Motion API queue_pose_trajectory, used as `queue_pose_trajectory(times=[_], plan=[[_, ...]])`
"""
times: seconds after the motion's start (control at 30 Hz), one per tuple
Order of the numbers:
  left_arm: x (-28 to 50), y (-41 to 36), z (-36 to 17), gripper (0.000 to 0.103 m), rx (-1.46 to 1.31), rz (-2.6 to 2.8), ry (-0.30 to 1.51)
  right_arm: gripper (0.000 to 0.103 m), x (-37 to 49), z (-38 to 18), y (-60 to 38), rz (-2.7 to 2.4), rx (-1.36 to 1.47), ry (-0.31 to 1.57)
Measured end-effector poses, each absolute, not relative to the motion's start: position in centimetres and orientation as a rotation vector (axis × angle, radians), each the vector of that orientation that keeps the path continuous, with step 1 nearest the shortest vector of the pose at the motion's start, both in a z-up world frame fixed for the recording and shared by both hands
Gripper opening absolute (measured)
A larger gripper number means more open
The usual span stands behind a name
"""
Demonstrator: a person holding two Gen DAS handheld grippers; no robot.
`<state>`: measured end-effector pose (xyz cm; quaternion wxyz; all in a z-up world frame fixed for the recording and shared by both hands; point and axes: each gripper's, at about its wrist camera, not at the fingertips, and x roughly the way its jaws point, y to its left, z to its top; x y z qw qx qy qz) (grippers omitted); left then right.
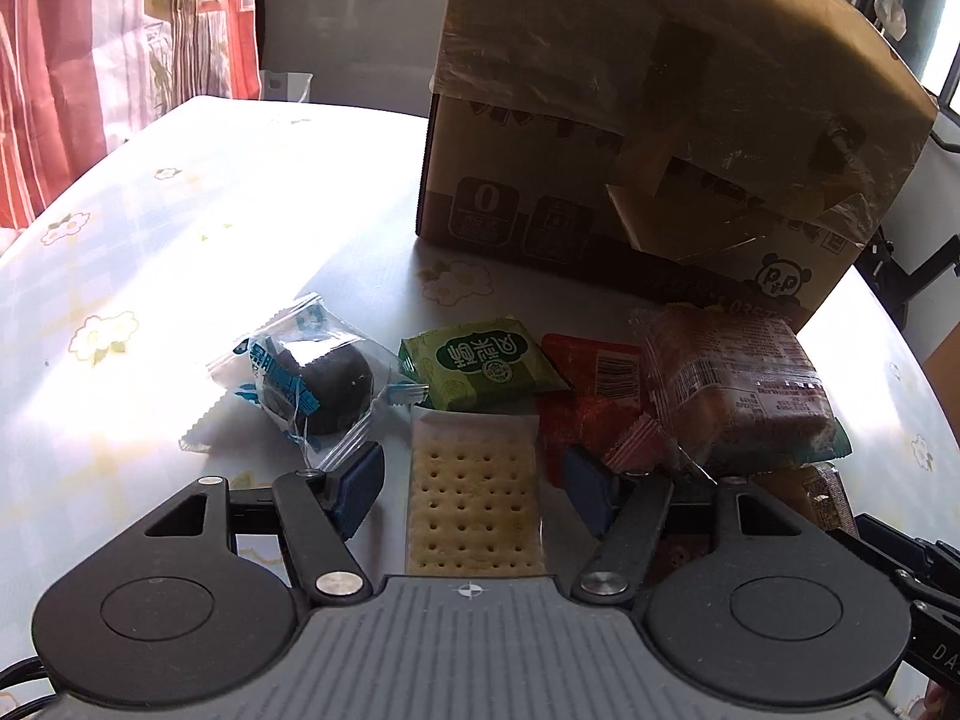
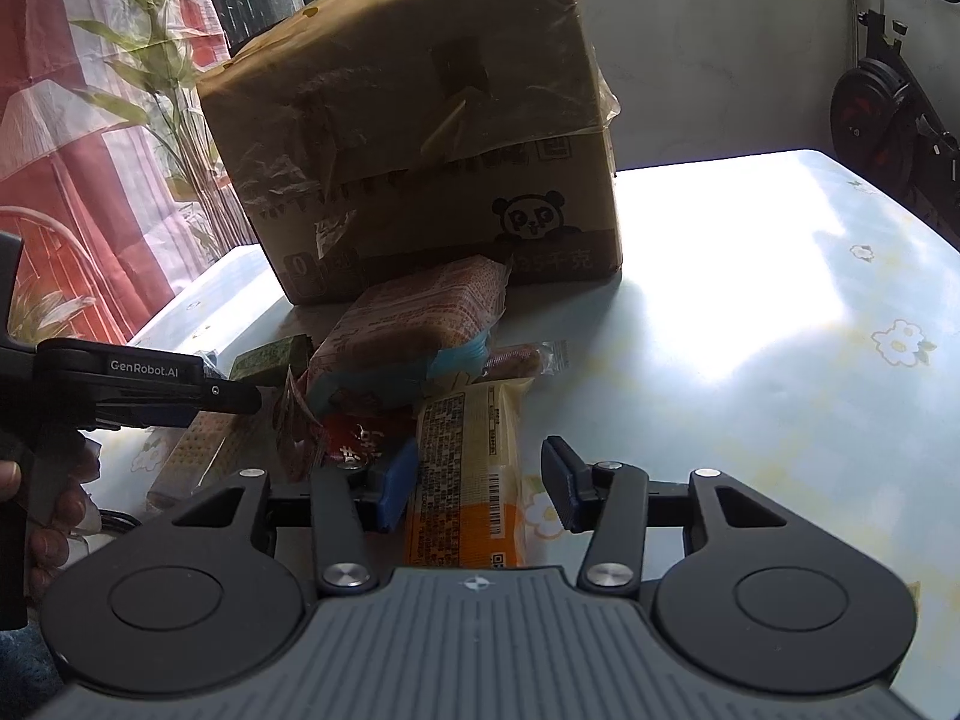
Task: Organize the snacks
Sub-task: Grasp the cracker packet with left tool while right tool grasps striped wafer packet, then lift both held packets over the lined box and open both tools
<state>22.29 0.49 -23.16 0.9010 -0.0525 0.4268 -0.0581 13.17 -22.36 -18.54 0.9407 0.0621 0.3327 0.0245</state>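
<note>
Both grippers gape open: left gripper (image 1: 474,489) straddles a cracker (image 1: 474,510), right gripper (image 2: 480,486) a yellow packet (image 2: 468,468), near the box (image 1: 660,120).

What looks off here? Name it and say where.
The cardboard box at the back of the table looks battered: its top sags at a slant under wrinkled, peeling tape. In front, the snack packets lie jumbled, the bread pack tilted across others.

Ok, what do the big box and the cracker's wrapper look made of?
Box: brown corrugated cardboard, matte, patched with glossy clear tape that wrinkles and glints. Cracker wrapper: probably thin clear plastic film, since the dotted cracker shows straight through.
</note>
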Motion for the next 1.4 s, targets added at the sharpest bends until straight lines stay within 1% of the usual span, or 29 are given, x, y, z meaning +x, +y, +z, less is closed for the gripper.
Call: queue_pose_trajectory(times=[0.23, 0.3, 0.33, 0.37, 0.4, 0.47, 0.53, 0.63, 1.17, 1.4], plan=[[19.4, -1.0, -24.3, 0.070, -0.015, -0.097, 0.857, 0.049, 13.6, -19.1, -22.0, 0.056, 0.113, 0.708], [18.9, -1.5, -24.5, 0.068, 0.044, -0.093, 0.844, 0.048, 13.6, -19.2, -22.1, 0.053, 0.115, 0.712], [18.7, -1.7, -24.5, 0.065, 0.064, -0.086, 0.837, 0.047, 13.6, -19.3, -22.2, 0.053, 0.117, 0.716], [18.5, -1.6, -24.4, 0.053, 0.064, -0.094, 0.827, 0.047, 13.7, -19.4, -22.2, 0.054, 0.121, 0.722], [18.4, -1.6, -24.3, 0.049, 0.063, -0.093, 0.822, 0.047, 13.7, -19.6, -22.3, 0.053, 0.127, 0.726], [18.3, -1.2, -24.2, 0.049, 0.040, -0.101, 0.827, 0.046, 13.7, -19.6, -22.4, 0.053, 0.131, 0.724], [18.0, -0.6, -24.1, 0.049, 0.002, -0.107, 0.828, 0.042, 13.6, -19.5, -22.5, 0.054, 0.143, 0.727], [17.6, 0.1, -23.8, 0.049, -0.035, -0.111, 0.824, 0.040, 13.5, -19.3, -23.0, 0.041, 0.165, 0.731], [16.6, 1.2, -19.8, 0.049, -0.053, -0.102, 0.671, 0.039, 12.4, -16.4, -25.1, -0.098, 0.190, 0.591], [17.5, 1.3, -16.2, 0.049, -0.019, -0.105, 0.554, 0.039, 13.2, -13.2, -25.7, -0.086, 0.183, 0.486]])
